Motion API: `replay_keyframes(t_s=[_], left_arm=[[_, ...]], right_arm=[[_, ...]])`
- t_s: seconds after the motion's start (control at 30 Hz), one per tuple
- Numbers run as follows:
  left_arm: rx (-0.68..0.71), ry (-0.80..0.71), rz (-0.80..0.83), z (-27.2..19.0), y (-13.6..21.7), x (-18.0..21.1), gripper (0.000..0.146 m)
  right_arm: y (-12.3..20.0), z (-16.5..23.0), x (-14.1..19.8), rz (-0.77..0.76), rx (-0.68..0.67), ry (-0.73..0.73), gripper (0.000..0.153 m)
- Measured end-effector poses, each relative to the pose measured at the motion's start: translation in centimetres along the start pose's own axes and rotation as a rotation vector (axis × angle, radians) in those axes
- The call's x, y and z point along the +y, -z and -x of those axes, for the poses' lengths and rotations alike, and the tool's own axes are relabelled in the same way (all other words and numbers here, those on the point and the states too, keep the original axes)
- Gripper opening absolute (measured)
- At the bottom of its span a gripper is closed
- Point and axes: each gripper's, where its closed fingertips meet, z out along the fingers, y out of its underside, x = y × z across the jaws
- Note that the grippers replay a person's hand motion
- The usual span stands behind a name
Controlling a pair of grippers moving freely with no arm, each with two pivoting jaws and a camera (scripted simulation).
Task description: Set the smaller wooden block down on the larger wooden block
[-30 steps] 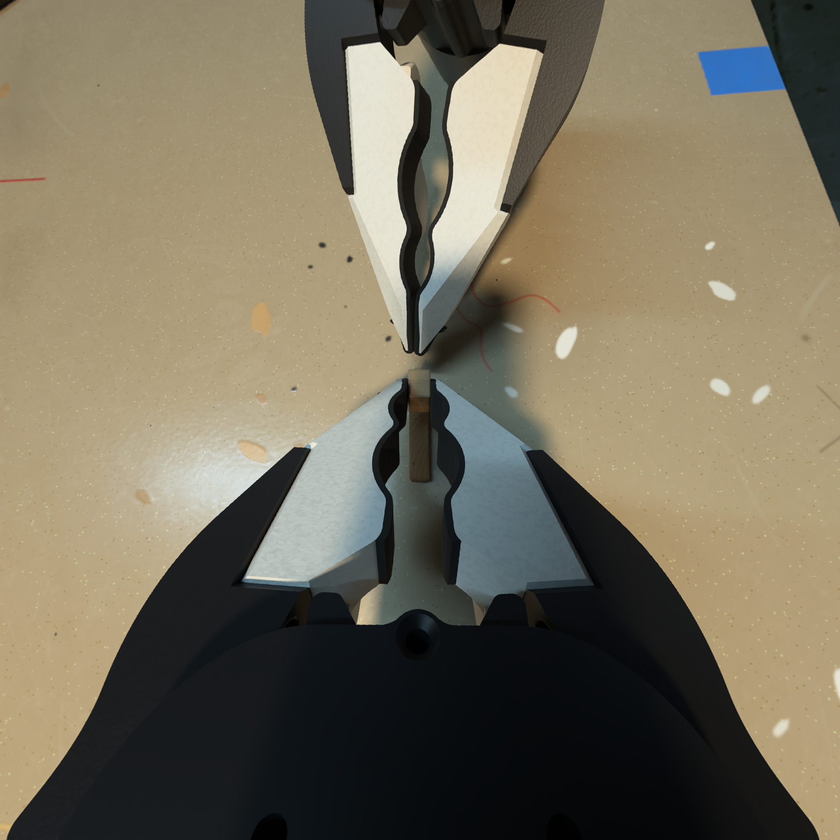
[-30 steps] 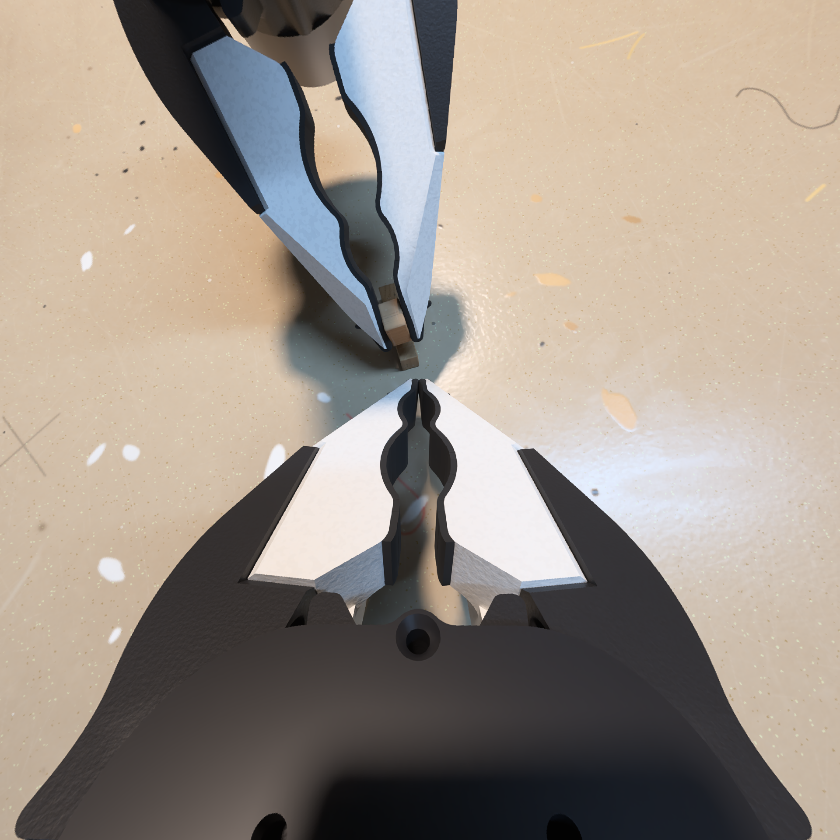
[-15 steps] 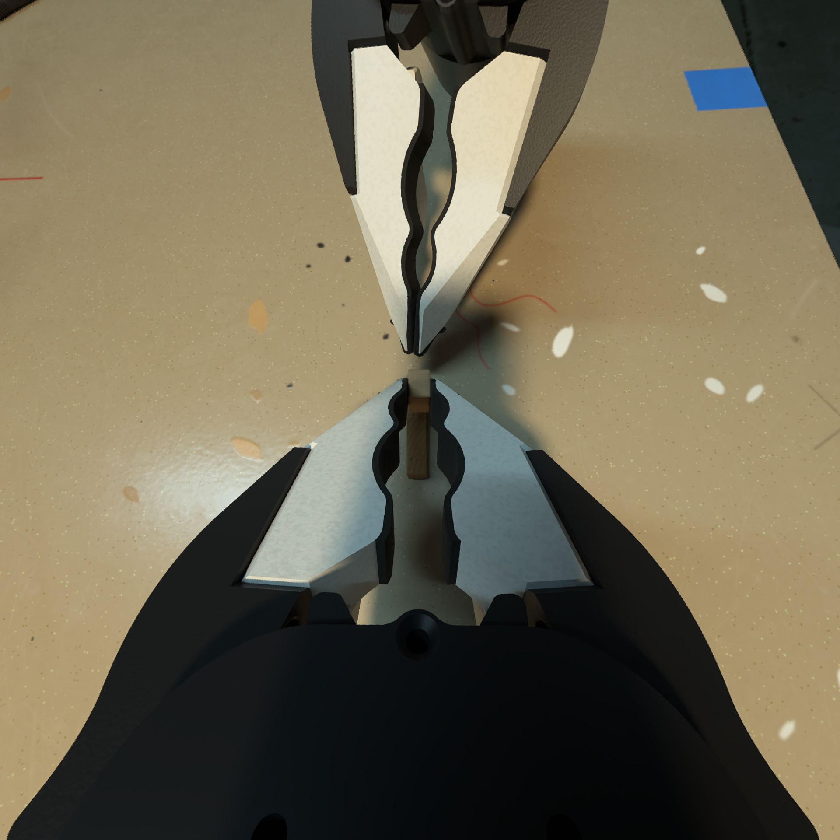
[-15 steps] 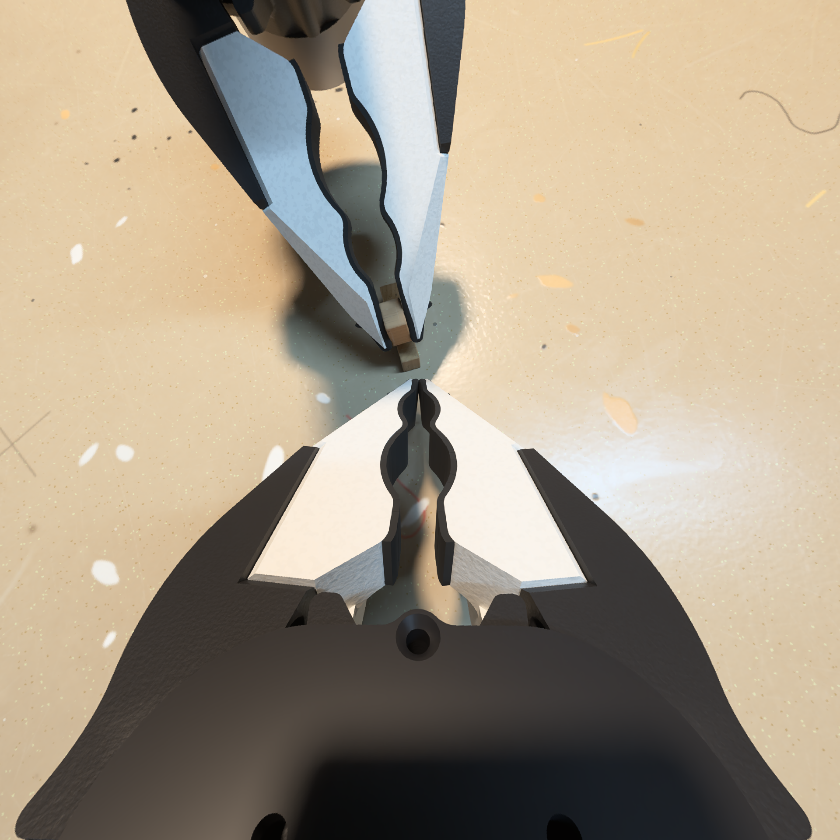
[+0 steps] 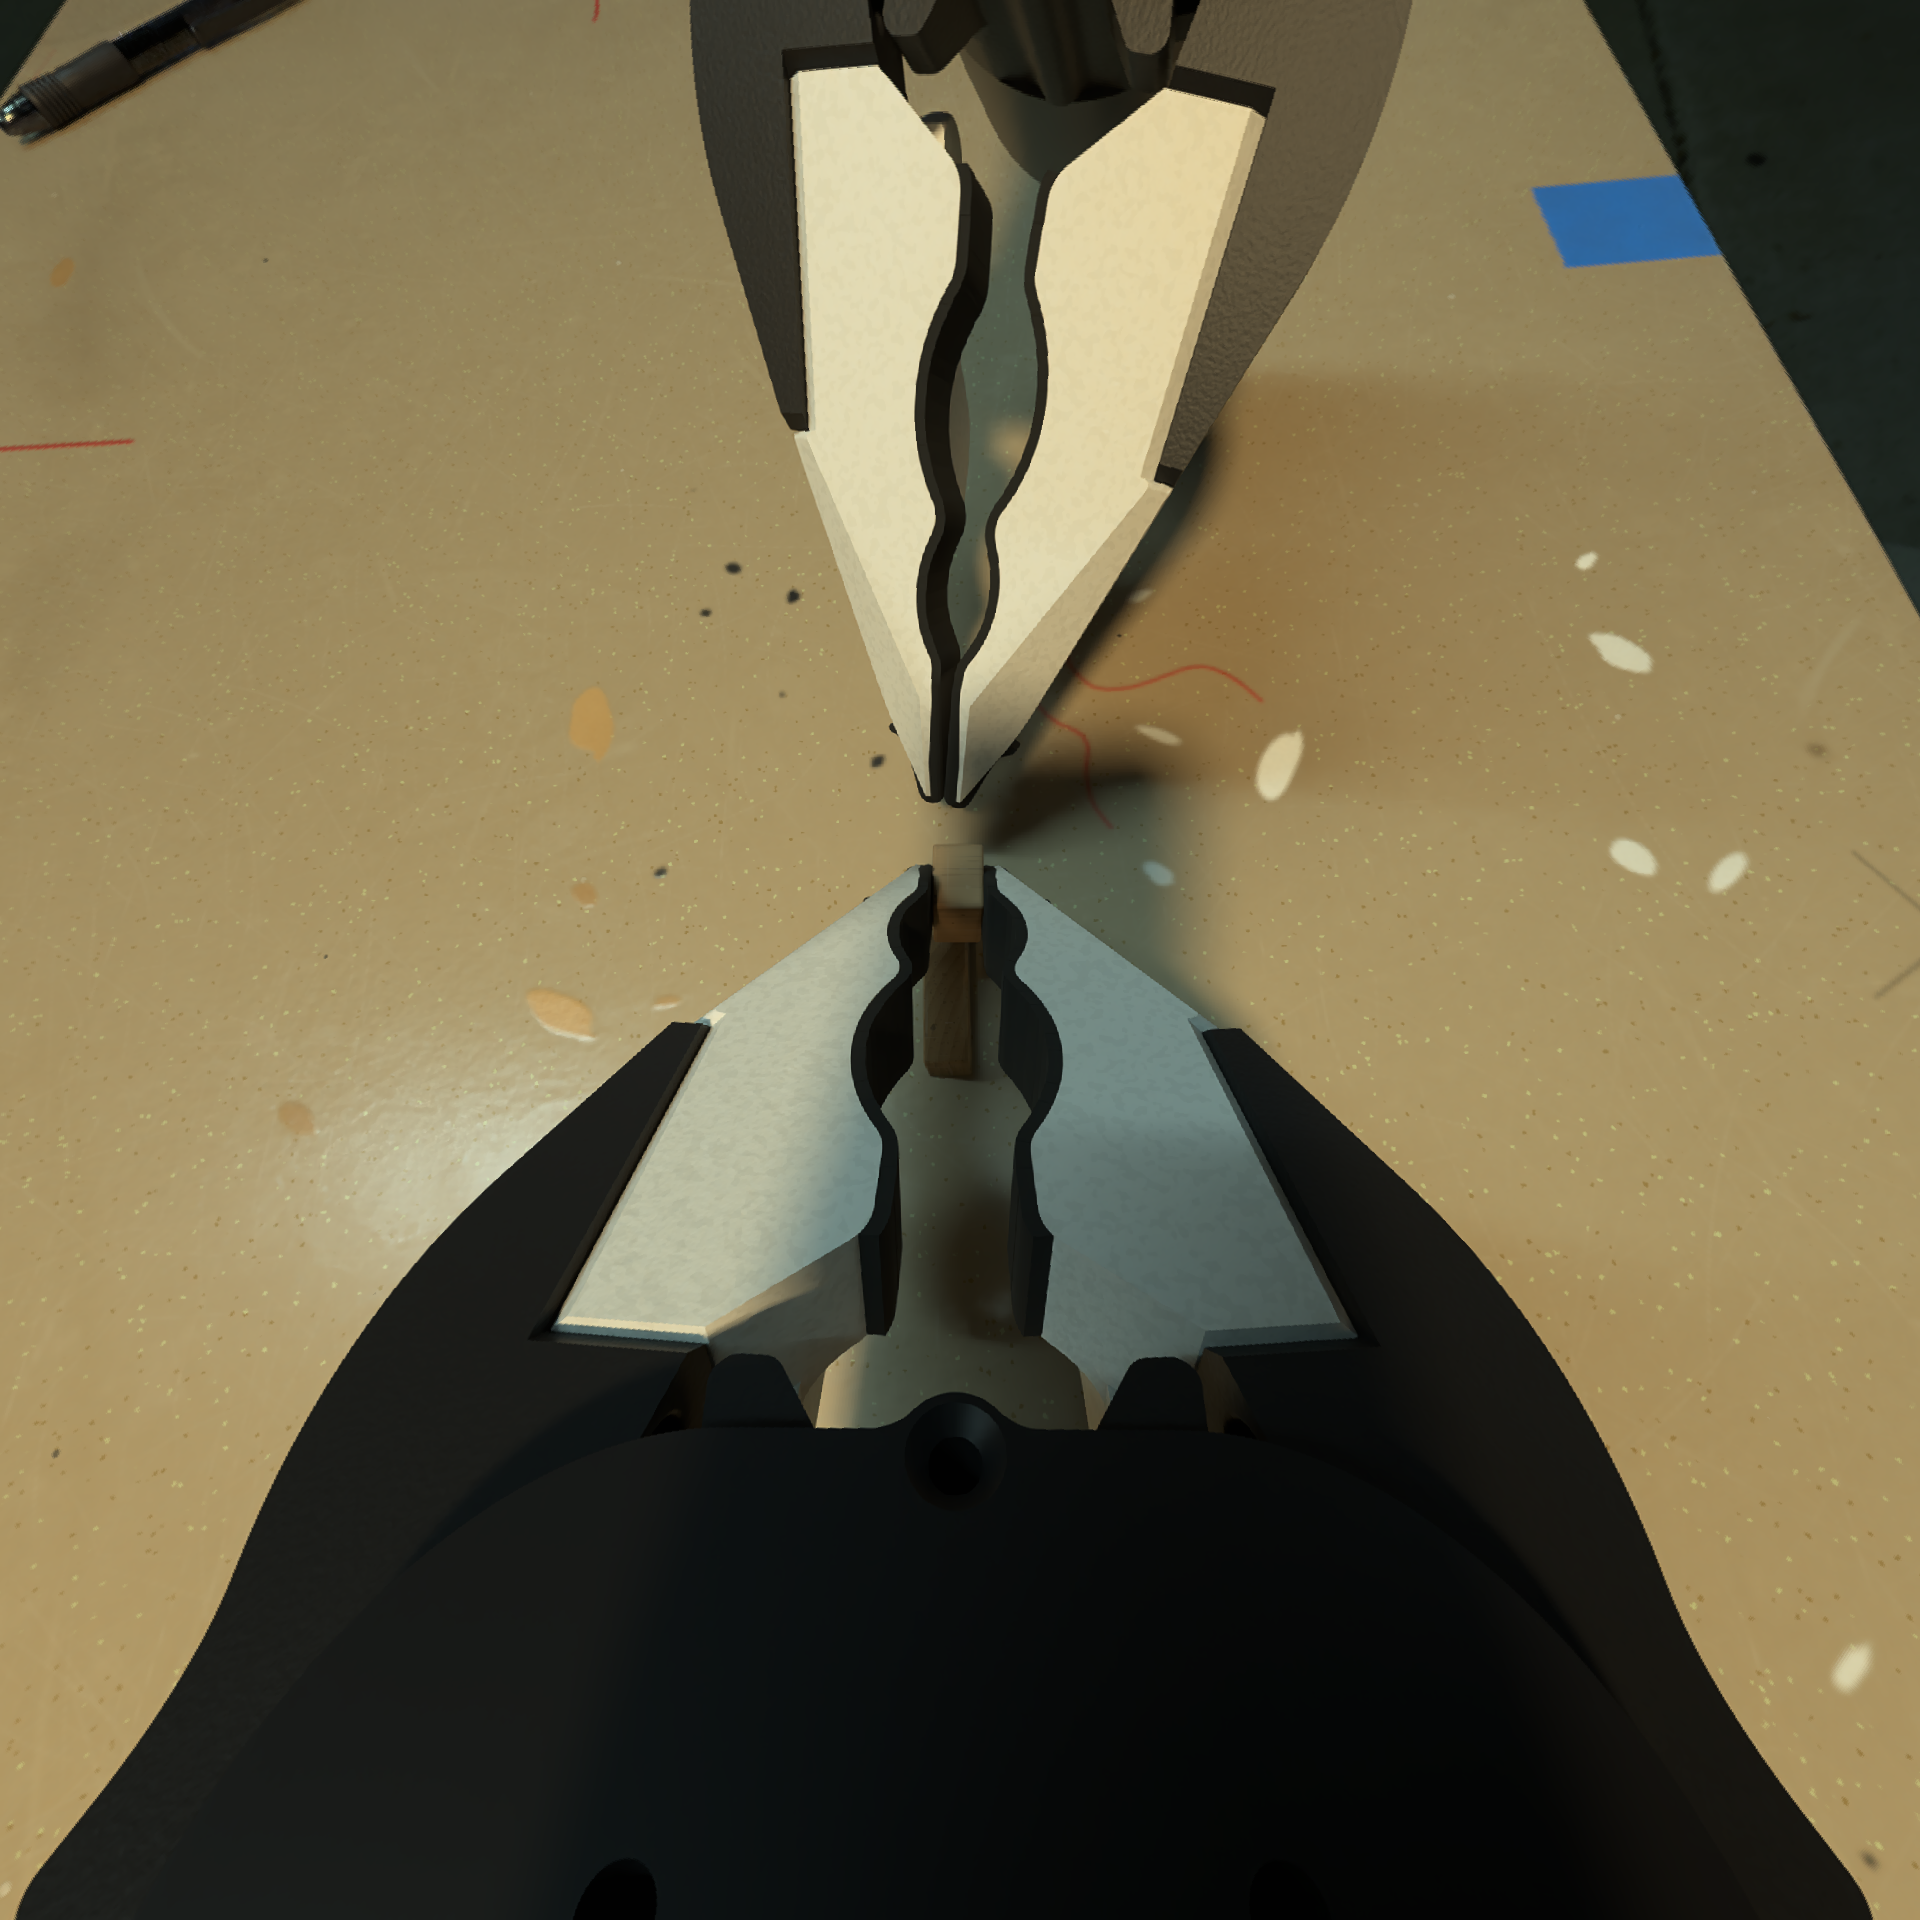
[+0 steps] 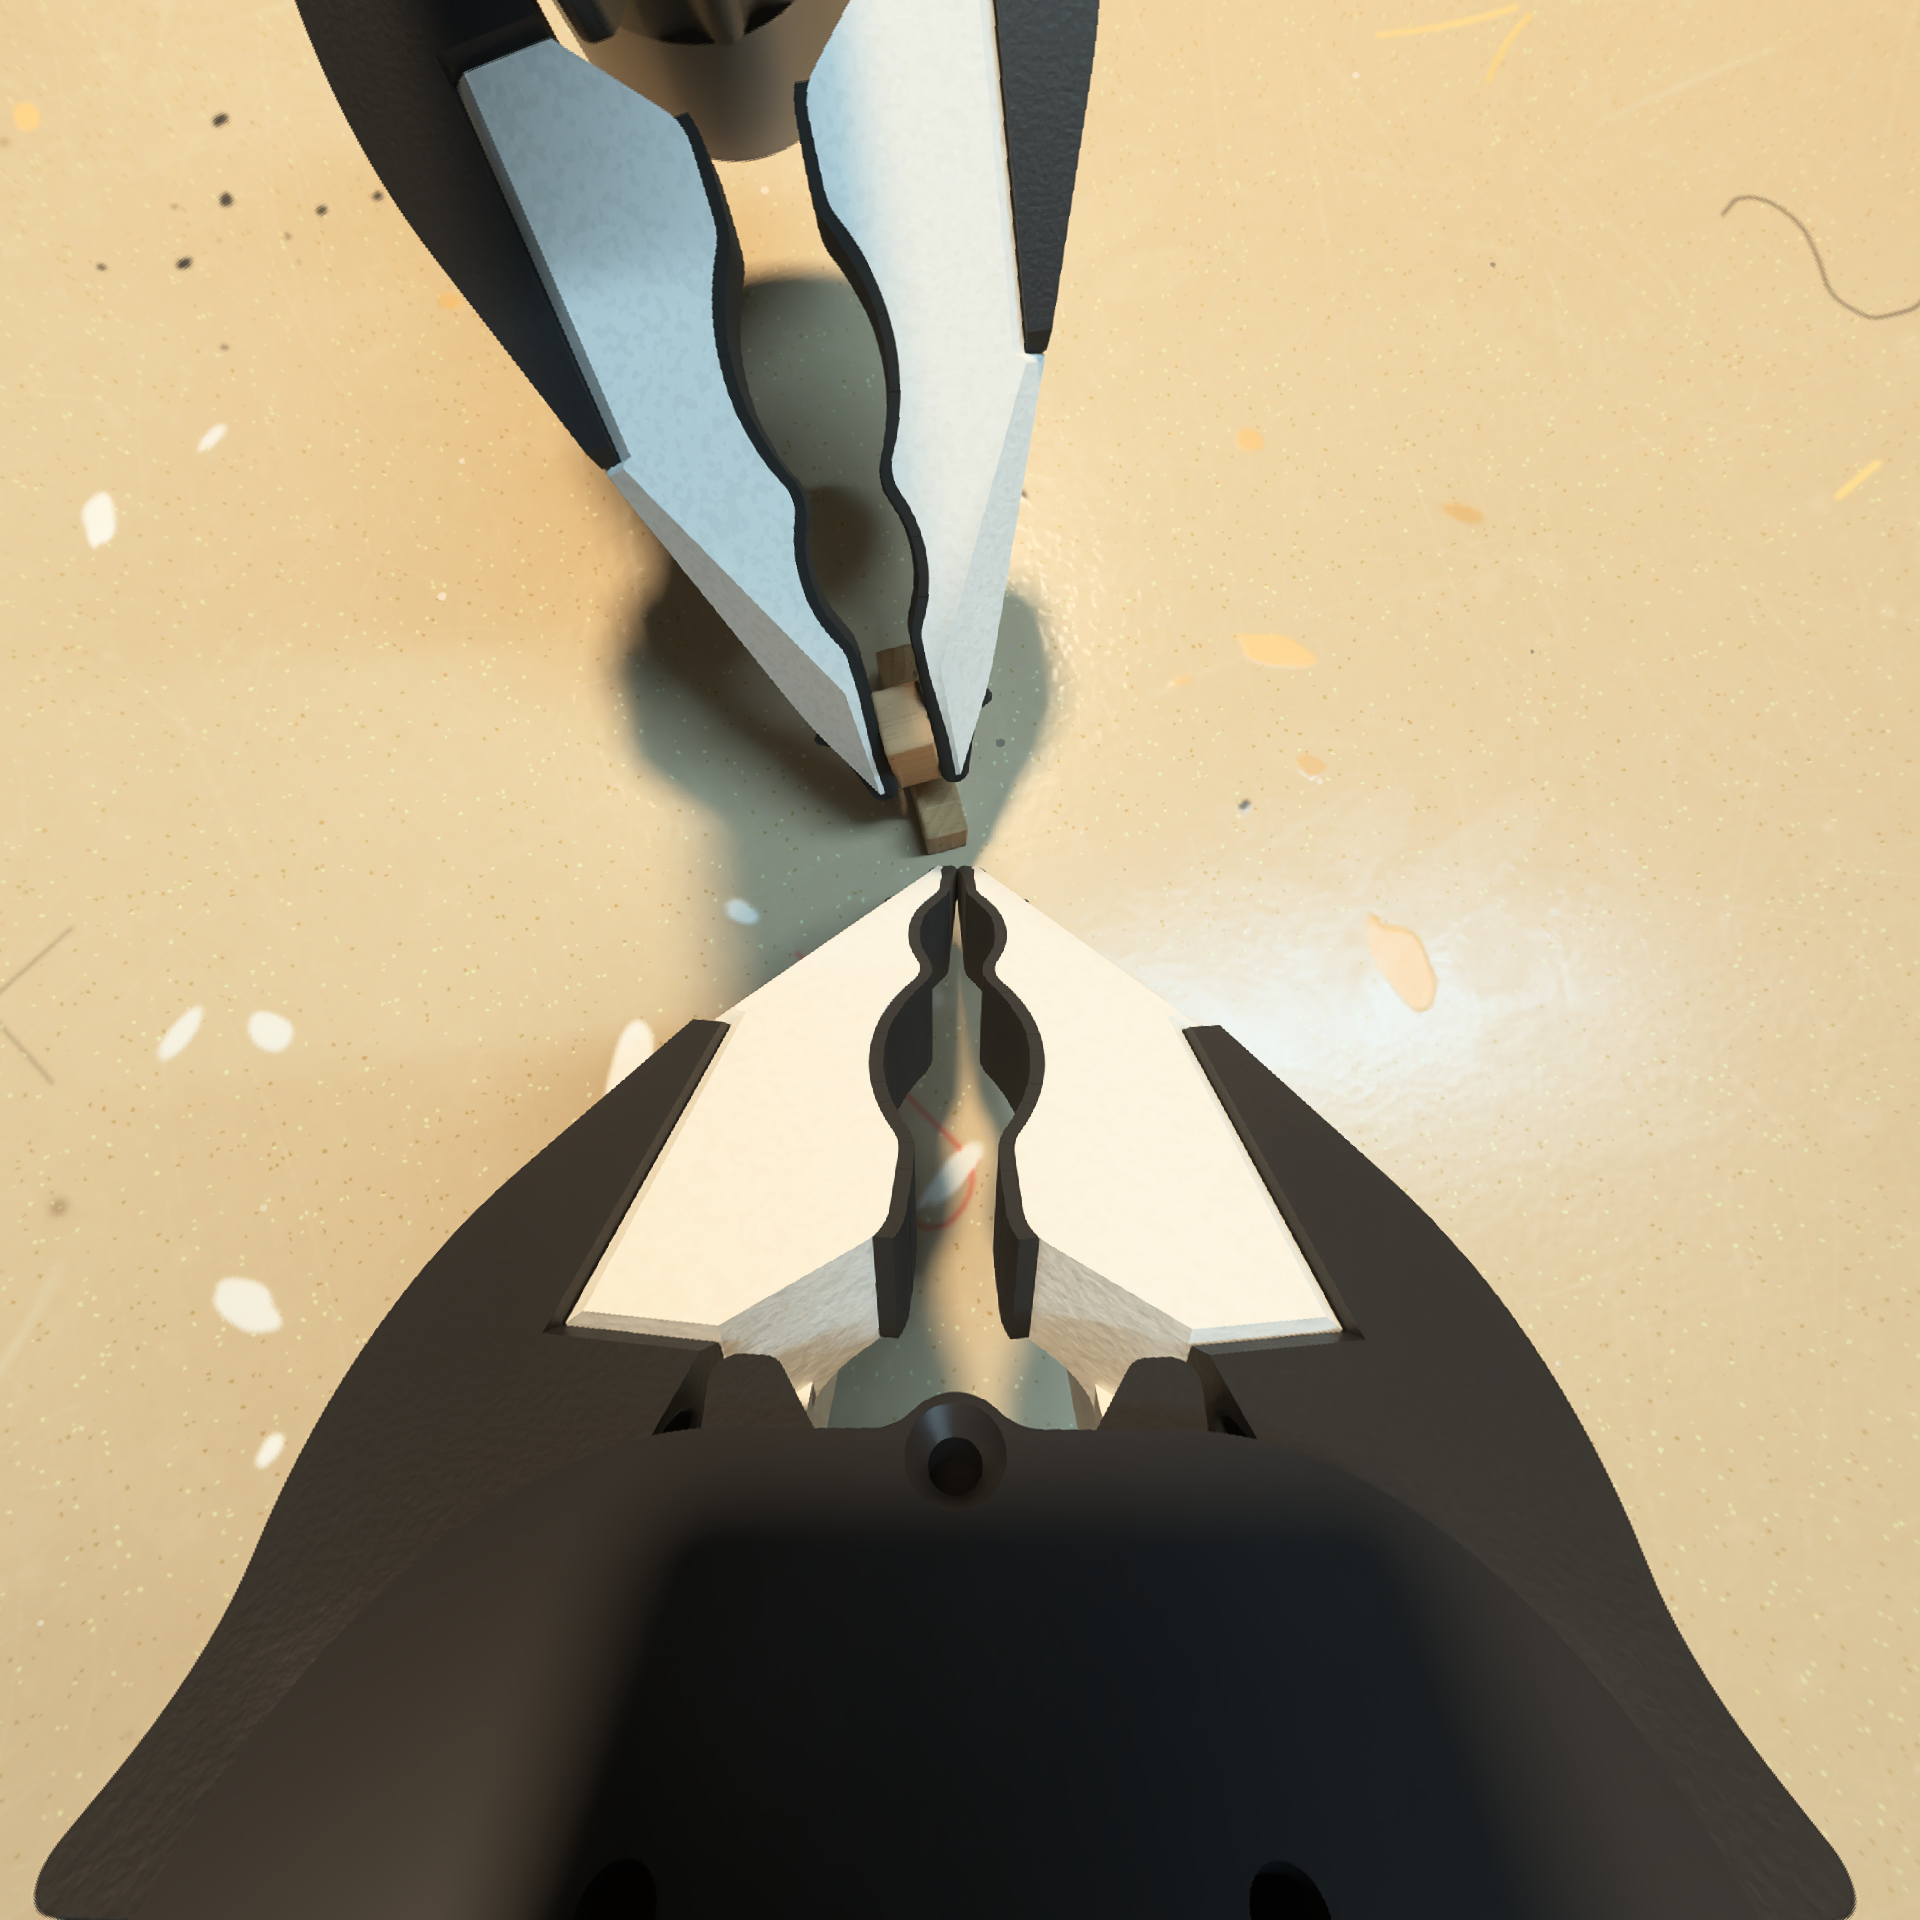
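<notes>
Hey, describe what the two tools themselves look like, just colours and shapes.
Both match. The left tool and right tool each have a broad matte black body that flares wide at the base, with a small round socket at its centre. Two flat, pale off-white fingers taper to a point, each edged inside with a wavy black pad. No cables, sleeves or markings show.

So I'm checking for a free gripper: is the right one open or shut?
Shut and empty: the right gripper has its fingertips pressed together with nothing between them. The left gripper holds the wooden block.
</notes>
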Motion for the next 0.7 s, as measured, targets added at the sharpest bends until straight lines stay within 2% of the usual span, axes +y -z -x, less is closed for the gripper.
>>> replay_keyframes(t_s=[0.7], left_arm=[[-0.002, -0.001, -0.027, 0.02, 0.01, 0.00, 0.008]], right_arm=[[0.04, 0.00, -0.08, 0.159, 0.036, 0.028, 0.000]])
